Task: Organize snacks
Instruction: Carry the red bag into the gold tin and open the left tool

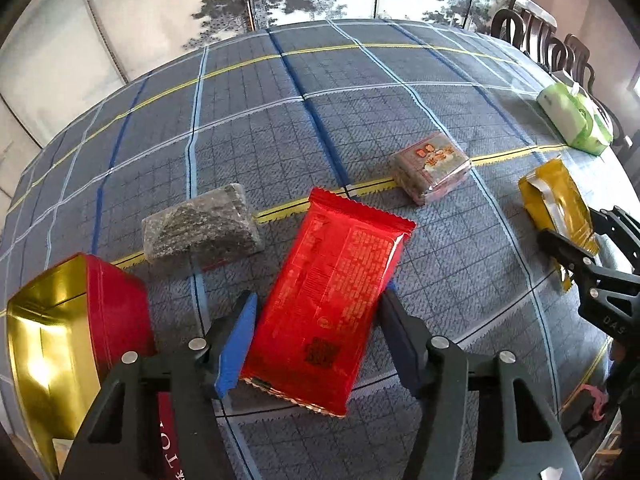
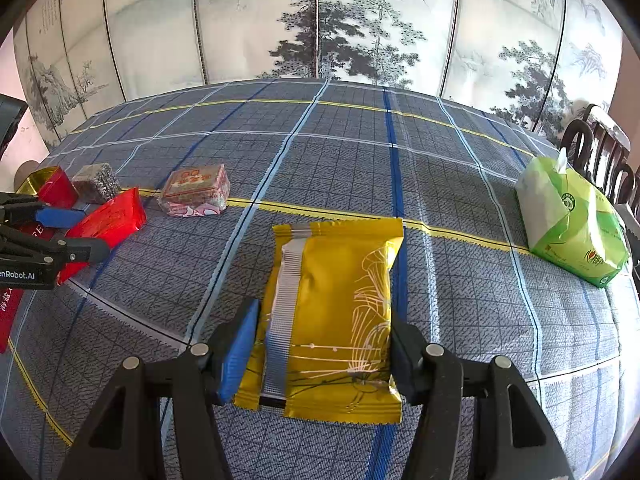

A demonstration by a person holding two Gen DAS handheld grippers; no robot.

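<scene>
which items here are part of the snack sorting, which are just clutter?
Job:
red packet
yellow packet
dark wrapped block
clear-wrapped cake
red tin

Lying about:
green tissue pack
chairs

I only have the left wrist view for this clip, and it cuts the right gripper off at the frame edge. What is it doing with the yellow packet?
Observer: The right gripper has the yellow packet between its pads, one pad against each long edge.
Operator: Which face of the packet is up?
Observer: The seamed one. A silver seam strip runs along its length, facing the camera.
Operator: Any print to identify it by?
Observer: Only a pale line drawing on the half beside the seam; I can read no text on it.
</scene>
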